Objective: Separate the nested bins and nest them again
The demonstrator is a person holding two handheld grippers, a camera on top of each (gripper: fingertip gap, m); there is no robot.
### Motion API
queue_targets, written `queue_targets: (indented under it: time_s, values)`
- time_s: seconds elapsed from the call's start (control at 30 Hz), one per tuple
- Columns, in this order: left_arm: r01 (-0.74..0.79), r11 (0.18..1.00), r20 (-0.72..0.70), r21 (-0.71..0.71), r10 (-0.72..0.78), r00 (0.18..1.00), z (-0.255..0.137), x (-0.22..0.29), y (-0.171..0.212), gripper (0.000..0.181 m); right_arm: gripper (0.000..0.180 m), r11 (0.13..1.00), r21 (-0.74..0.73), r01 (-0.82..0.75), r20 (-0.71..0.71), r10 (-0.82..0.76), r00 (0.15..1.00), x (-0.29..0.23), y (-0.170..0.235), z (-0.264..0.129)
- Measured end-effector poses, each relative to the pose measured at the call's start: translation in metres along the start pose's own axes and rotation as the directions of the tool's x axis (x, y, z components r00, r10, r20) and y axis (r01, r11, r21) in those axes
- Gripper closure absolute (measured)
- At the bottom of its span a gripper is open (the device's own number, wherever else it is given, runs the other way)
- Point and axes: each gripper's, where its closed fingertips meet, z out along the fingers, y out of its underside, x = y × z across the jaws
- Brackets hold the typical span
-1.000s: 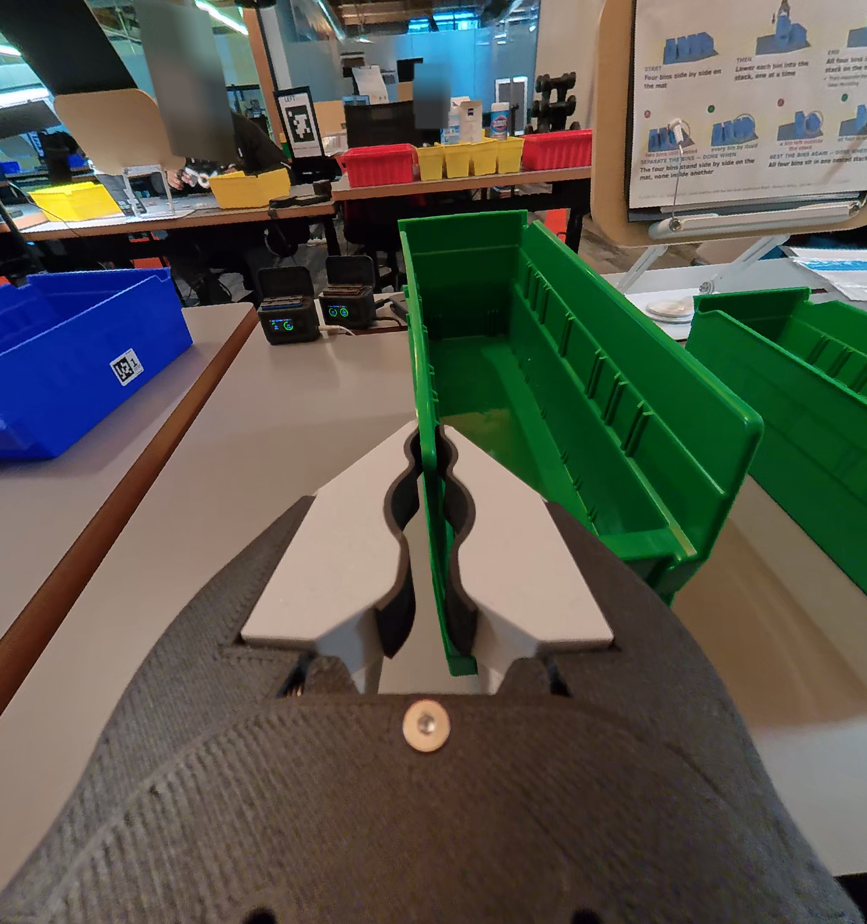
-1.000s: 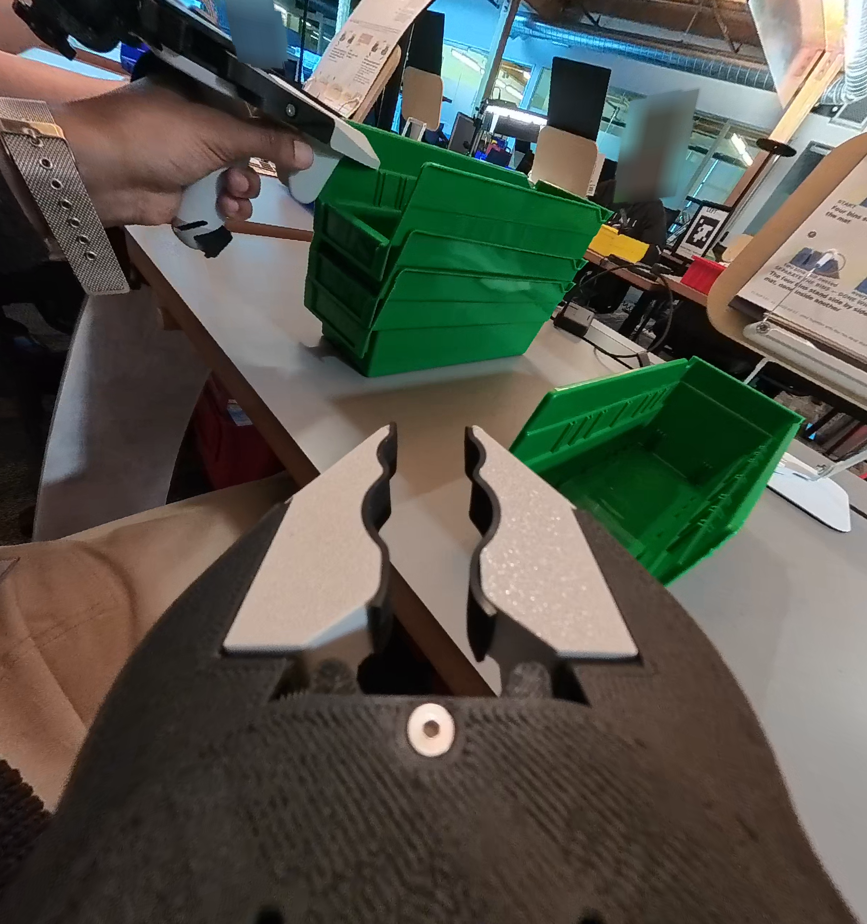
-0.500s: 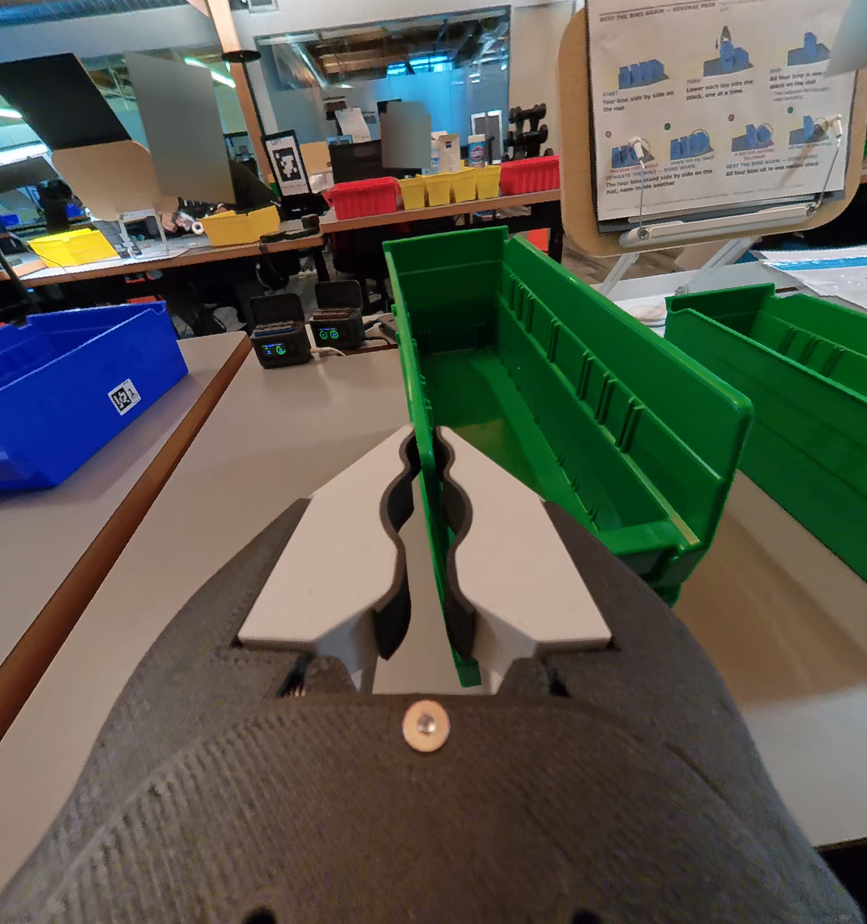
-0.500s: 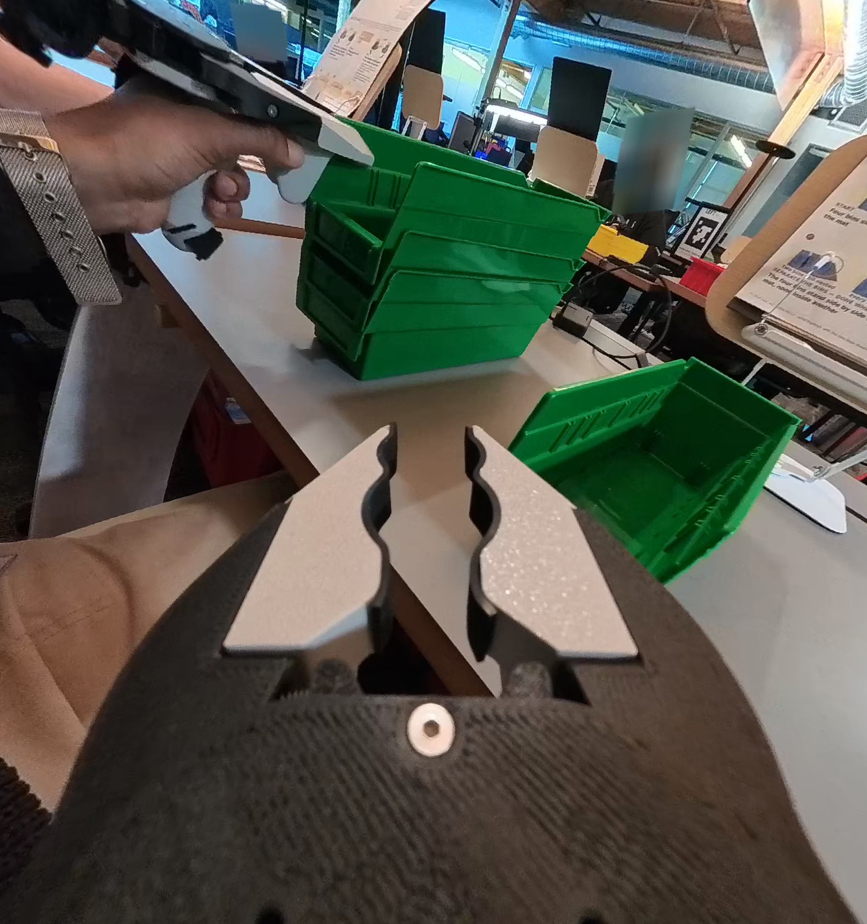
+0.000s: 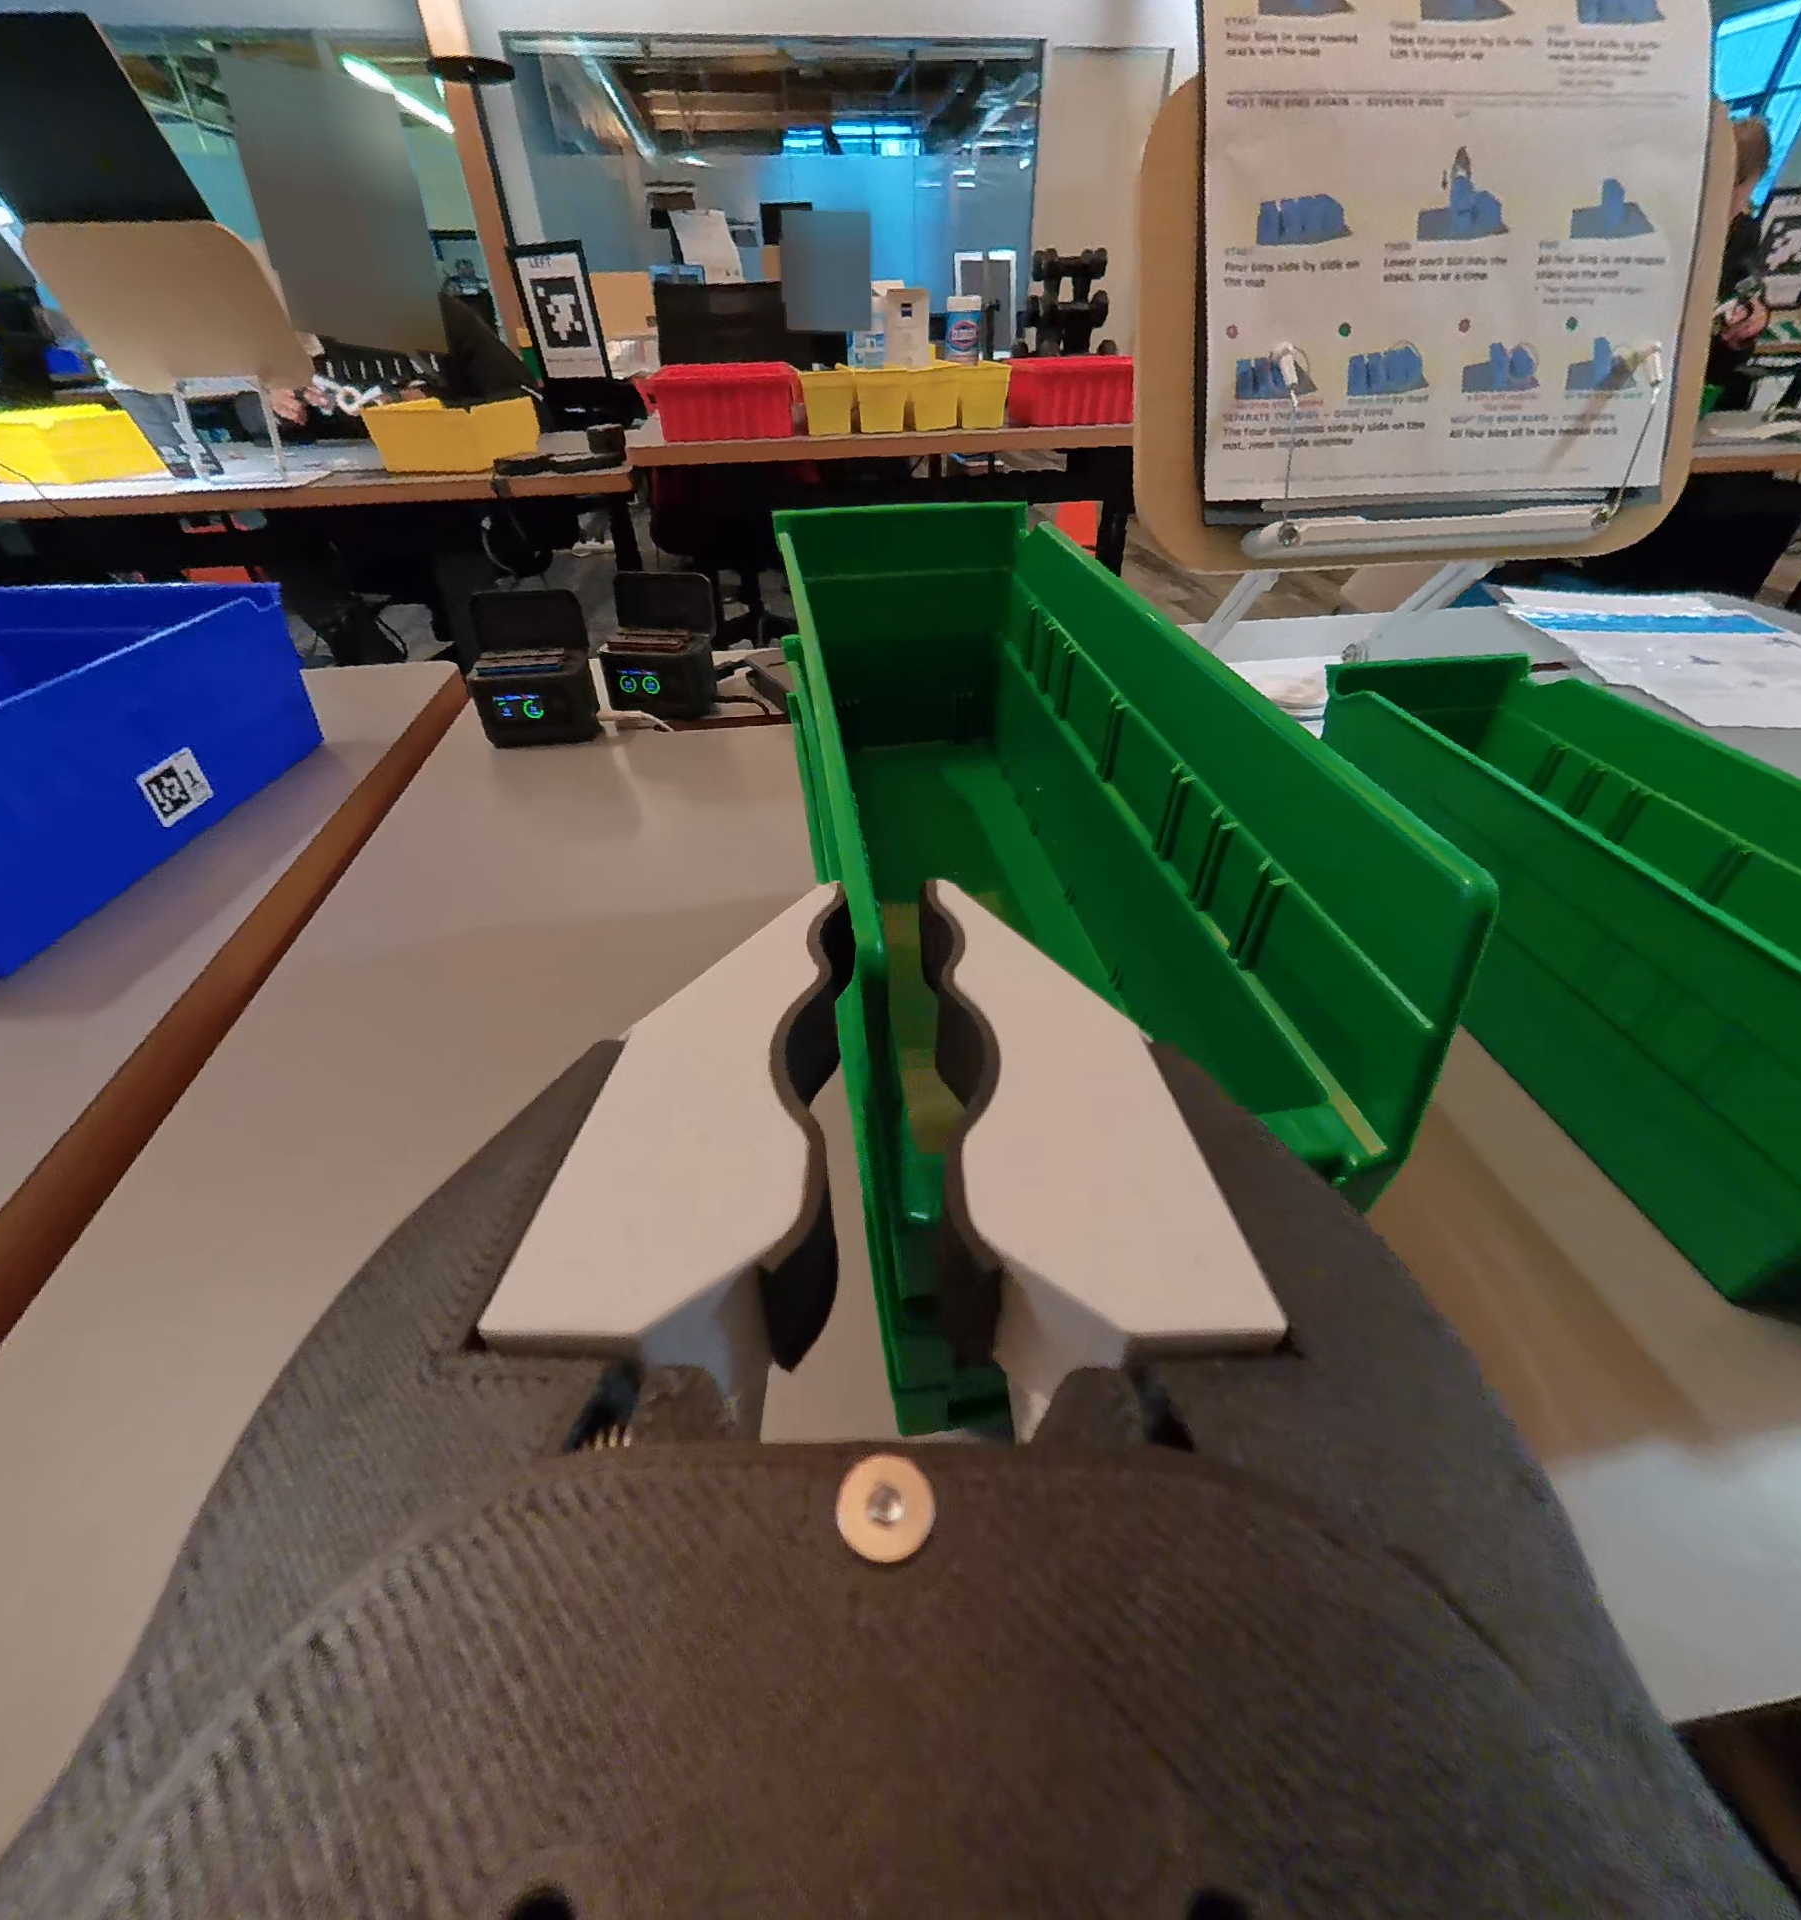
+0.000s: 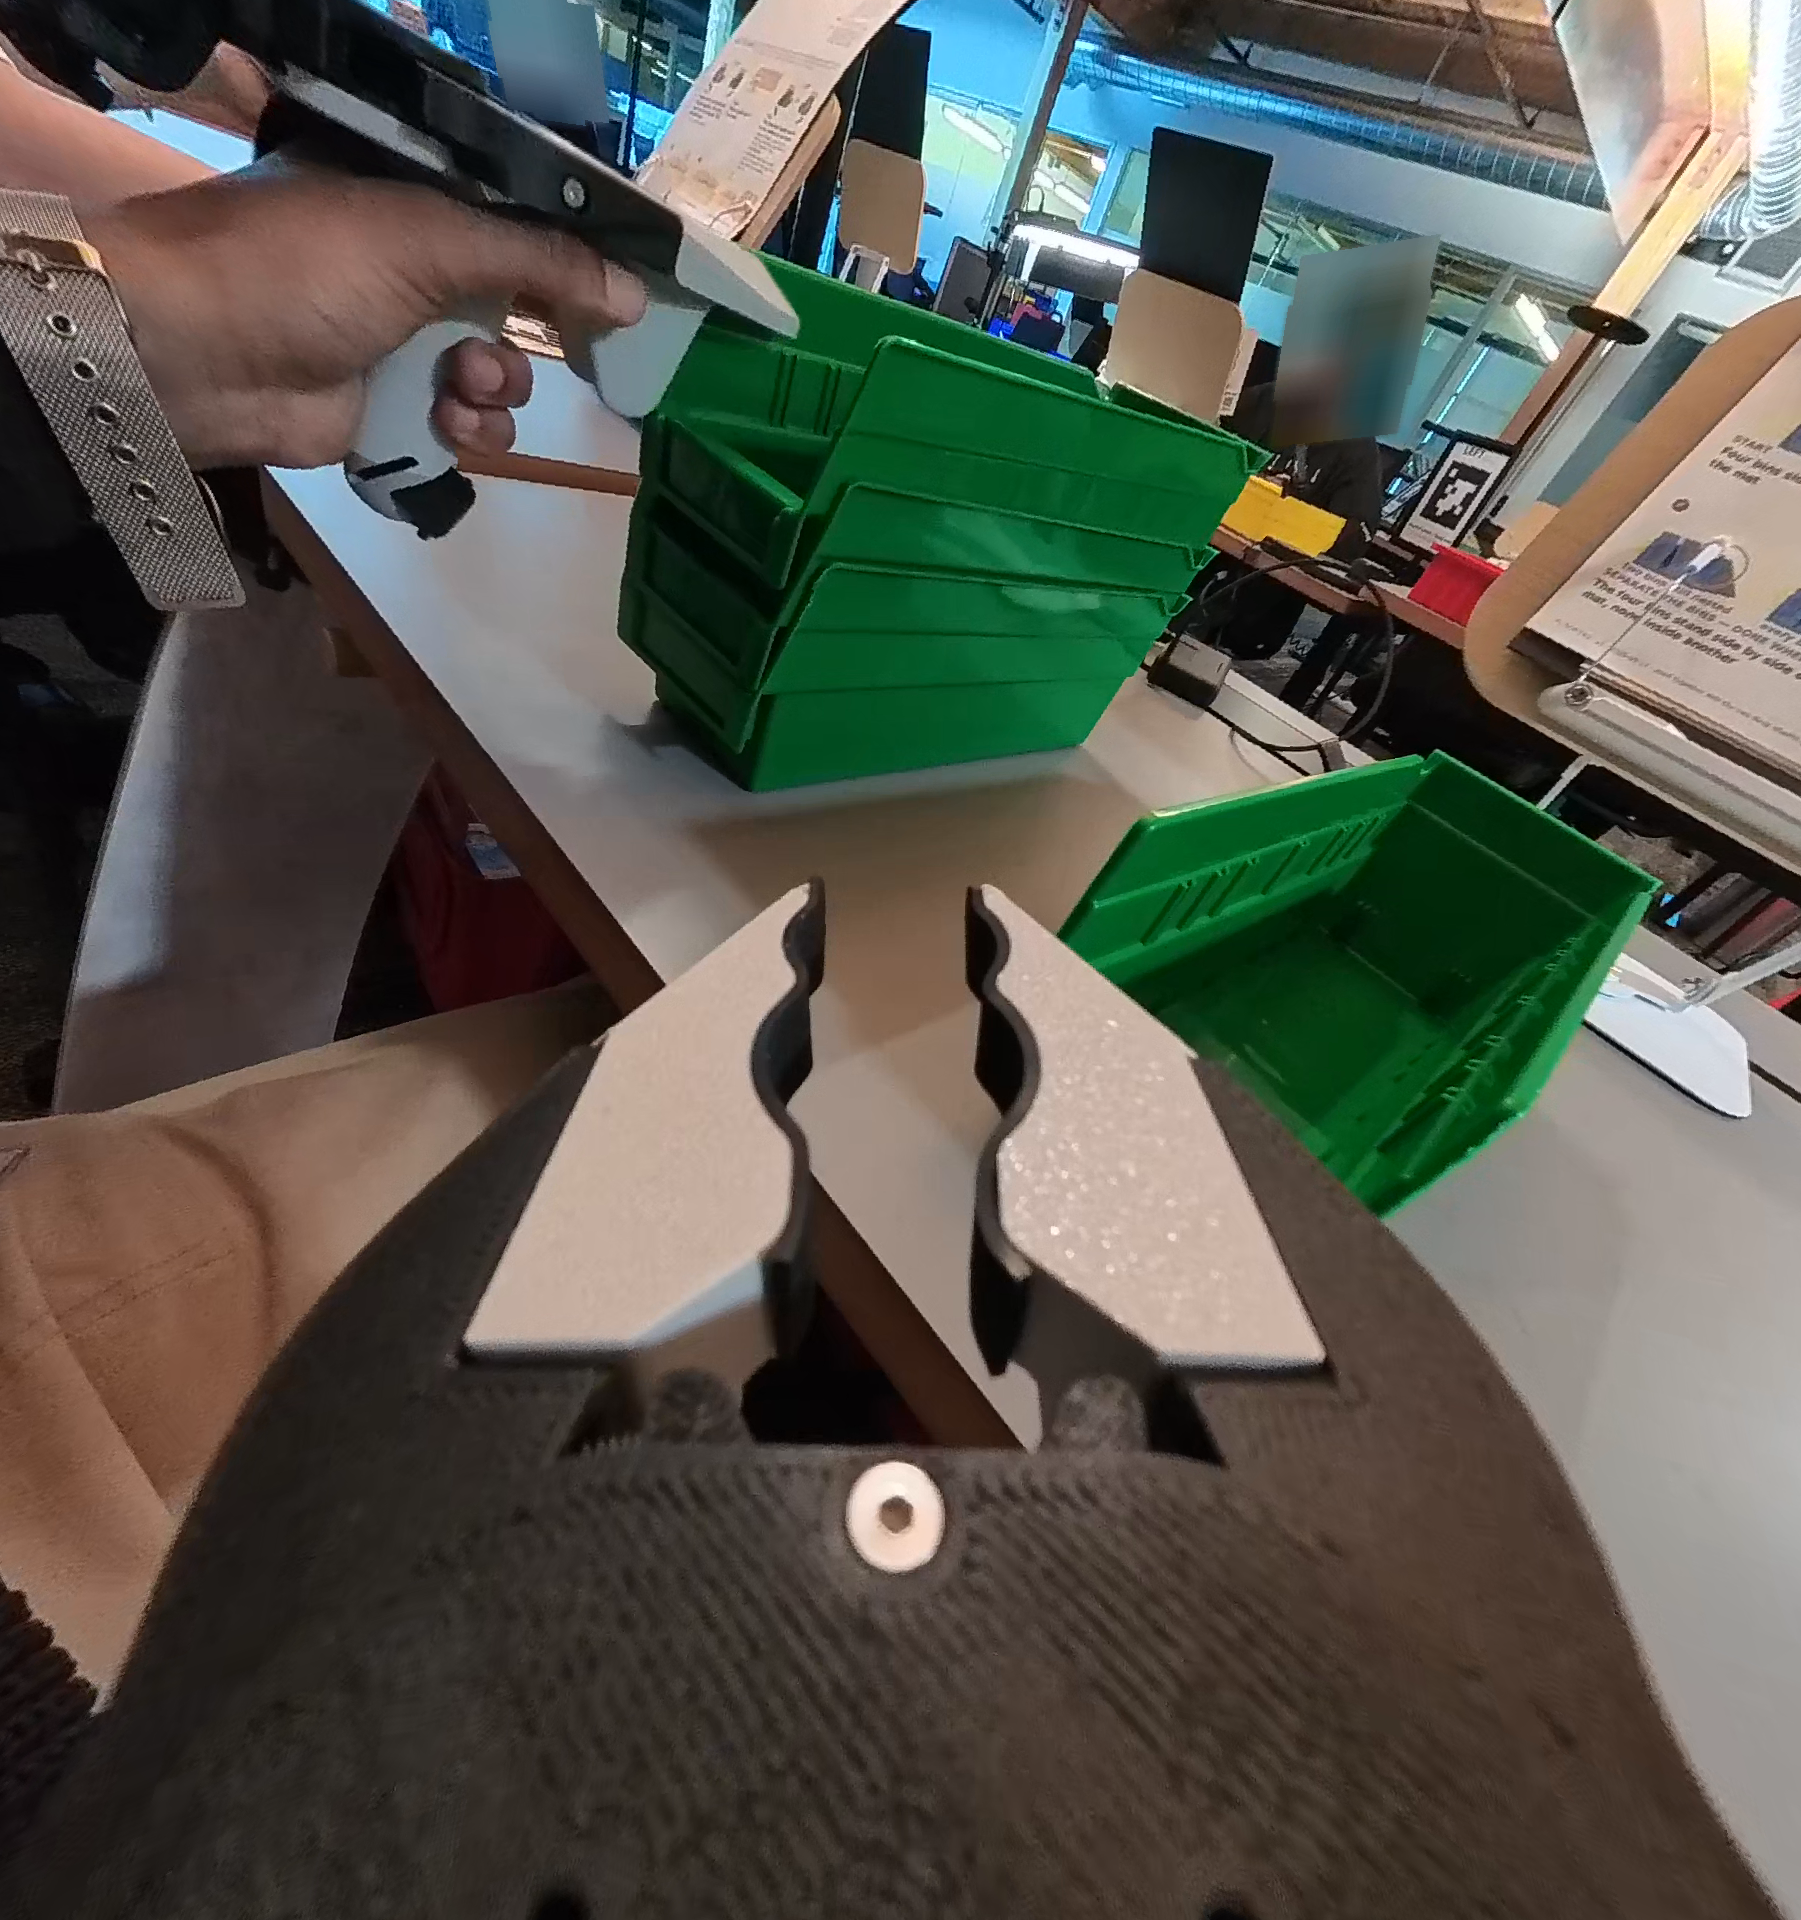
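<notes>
A stack of nested green bins (image 6: 958, 644) stands on the grey table (image 6: 522, 623). Its top bin (image 5: 1135, 852) sits tilted in the stack. My left gripper (image 5: 885, 894) straddles that bin's left wall near the front corner, with the jaws slightly apart and a thin gap at the right finger. It also shows in the right wrist view (image 6: 740, 291), held by a hand at the stack's top corner. A single green bin (image 6: 1374, 987) lies apart to the right and also shows in the left wrist view (image 5: 1654, 935). My right gripper (image 6: 894, 904) is open and empty above the table's front edge.
A blue bin (image 5: 96, 769) stands on the neighbouring table at the left. Two black charger cases (image 5: 584, 675) sit behind the stack. An instruction board on a stand (image 5: 1447, 260) rises at the back right. The person's lap (image 6: 148, 1247) is below the table edge.
The top bin has sunk lower into the stack, so the nested walls now show beside it. My left gripper's jaws have parted slightly on the wall. The right gripper has barely moved.
</notes>
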Motion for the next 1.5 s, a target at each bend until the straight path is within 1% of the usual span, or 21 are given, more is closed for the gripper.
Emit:
queue_targets:
  time_s: [0.03,0.13,0.2,0.27,0.3,0.37,0.63,0.8,0.97,1.27,1.33,1.4,1.5]
  values:
    - [0.006,1.000,-0.003,0.001,-0.006,1.000,0.000,0.000,0.000,0.171,0.154,1.000,0.001,0.001,0.000,-0.001,1.000,0.000,0.000,0.000]
    - [0.002,1.000,-0.005,0.008,-0.002,1.000,0.000,0.001,-0.001,0.168,0.154,1.000,0.003,0.002,0.000,-0.002,1.000,0.001,-0.001,-0.001]
    - [-0.016,0.999,0.012,0.037,0.016,1.000,0.000,0.000,-0.005,0.162,0.154,1.000,0.004,0.000,-0.001,0.000,1.000,0.002,-0.001,-0.002]
    - [-0.038,0.999,0.035,0.036,0.036,0.999,-0.001,-0.003,-0.005,0.161,0.154,1.000,0.005,0.000,-0.001,0.000,1.000,0.002,-0.001,-0.002]
    - [-0.045,0.998,0.049,0.039,0.043,0.998,0.000,-0.004,-0.005,0.165,0.154,1.000,0.005,0.000,-0.001,0.000,1.000,0.002,-0.001,-0.002]
    - [-0.065,0.997,0.077,0.049,0.061,0.995,-0.001,-0.006,-0.008,0.179,0.154,1.000,0.004,0.004,0.000,-0.004,1.000,0.001,-0.001,-0.001]
    - [-0.108,0.994,0.089,0.019,0.106,0.990,0.003,-0.007,-0.012,0.178,0.154,1.000,-0.002,0.011,0.003,-0.011,1.000,-0.001,0.001,0.000]
    - [-0.178,0.984,0.099,-0.010,0.178,0.979,0.003,-0.007,-0.011,0.178,0.154,1.000,-0.003,0.014,0.004,-0.014,1.000,-0.002,0.001,0.000]
    - [-0.130,0.988,0.074,-0.082,0.136,0.988,0.003,-0.009,-0.005,0.178,0.154,1.000,-0.002,0.016,0.005,-0.016,1.000,-0.002,0.001,0.000]
    - [-0.153,0.986,0.087,-0.065,0.158,0.984,0.003,-0.009,-0.005,0.178,0.154,1.000,-0.004,0.026,0.005,-0.026,1.000,-0.003,0.001,0.000]
    - [-0.191,0.981,0.113,-0.036,0.194,0.975,-0.001,-0.010,-0.014,0.175,0.154,1.000,-0.004,0.023,0.005,-0.022,1.000,-0.002,0.001,0.000]
    - [-0.227,0.973,0.146,0.047,0.218,0.965,-0.009,-0.009,-0.038,0.169,0.154,1.000,-0.004,0.011,0.008,-0.011,1.000,-0.002,0.001,0.001]
    - [-0.215,0.972,0.093,0.094,0.207,0.974,-0.015,0.007,-0.066,0.169,0.154,1.000,-0.008,-0.006,0.020,0.006,1.000,-0.006,0.003,0.002]
